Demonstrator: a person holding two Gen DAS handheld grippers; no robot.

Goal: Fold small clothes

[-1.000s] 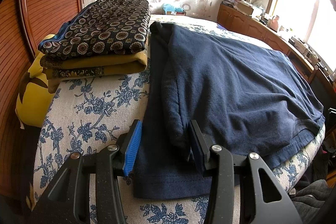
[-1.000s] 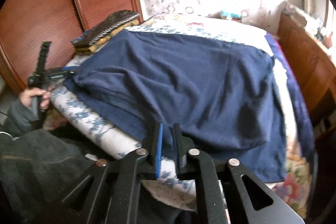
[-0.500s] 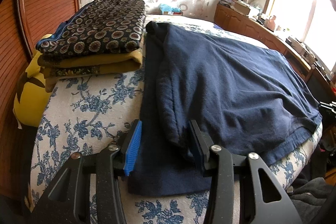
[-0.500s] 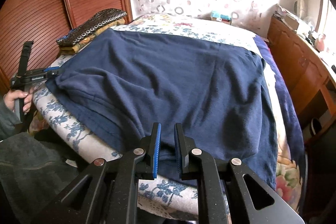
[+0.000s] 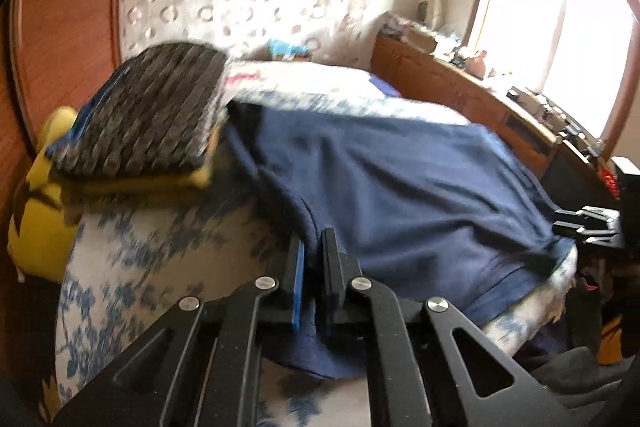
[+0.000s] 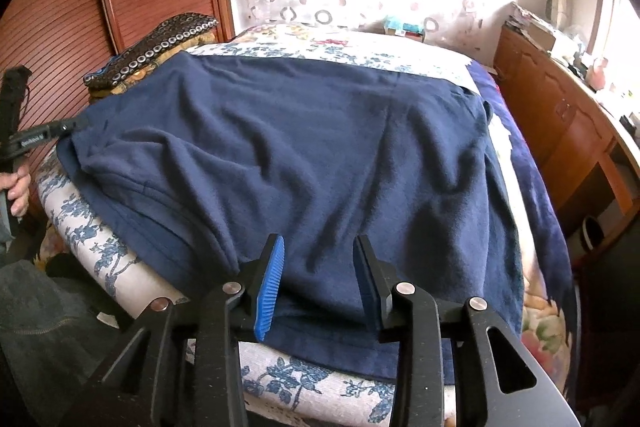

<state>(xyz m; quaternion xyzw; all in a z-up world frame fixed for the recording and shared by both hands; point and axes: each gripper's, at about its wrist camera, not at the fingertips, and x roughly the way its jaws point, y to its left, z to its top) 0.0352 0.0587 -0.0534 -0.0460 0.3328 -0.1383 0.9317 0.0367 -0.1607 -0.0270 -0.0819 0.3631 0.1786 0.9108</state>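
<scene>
- Navy blue fleece garment (image 6: 320, 147): soft, limp, light; best gripped at its hem.
- Left gripper (image 5: 311, 267): clamped on the garment's folded edge.
- Right gripper (image 6: 320, 279): jaws opening, astride the hem, pads apart from the cloth.

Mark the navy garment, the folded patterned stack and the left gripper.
navy garment (image 6: 320, 155): right wrist view, middle of the spread cloth.
folded patterned stack (image 5: 148, 111): left wrist view, top of the dark piece.
left gripper (image 5: 314, 247): left wrist view, between fingertips, shut on the garment's fold.
</scene>
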